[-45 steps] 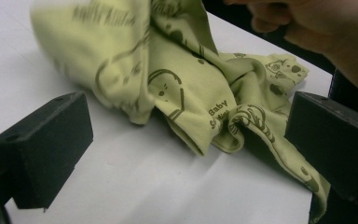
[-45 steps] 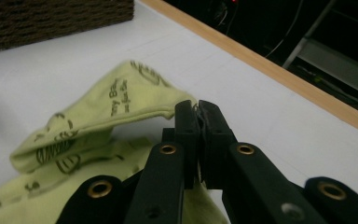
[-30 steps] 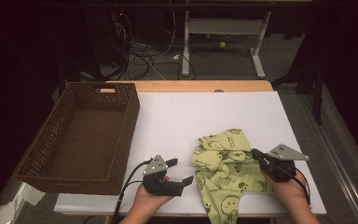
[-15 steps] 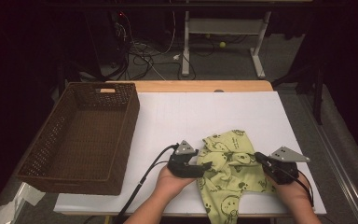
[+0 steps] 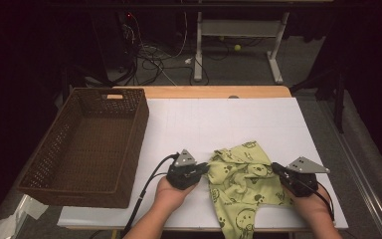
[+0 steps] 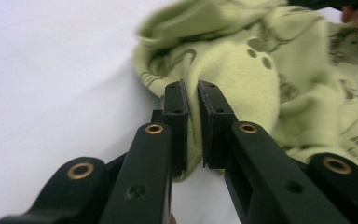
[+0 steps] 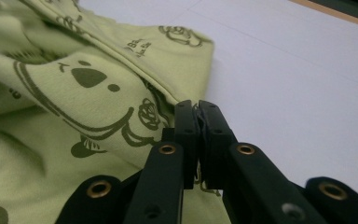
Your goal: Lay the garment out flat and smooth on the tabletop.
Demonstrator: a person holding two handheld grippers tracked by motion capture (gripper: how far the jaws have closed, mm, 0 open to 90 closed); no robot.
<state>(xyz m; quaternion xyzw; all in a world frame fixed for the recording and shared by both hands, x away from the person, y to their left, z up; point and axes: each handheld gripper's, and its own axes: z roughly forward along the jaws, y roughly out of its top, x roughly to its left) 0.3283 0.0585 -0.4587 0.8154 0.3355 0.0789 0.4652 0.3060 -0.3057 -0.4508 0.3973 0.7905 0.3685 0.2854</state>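
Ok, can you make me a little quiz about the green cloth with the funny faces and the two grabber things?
1. True or false: the left gripper has its jaws pinched on a fold of the green cloth.
2. Which stands at the table's left side? A) a brown woven basket B) a blue bucket C) a red box
3. Fill in: the right gripper holds the cloth at its ____.

Key:
1. True. Its jaws have just been closing, and cloth is squeezed between them.
2. A, the basket, with nothing showing inside it.
3. Edge; the jaws are shut on the hem, beside the white table.
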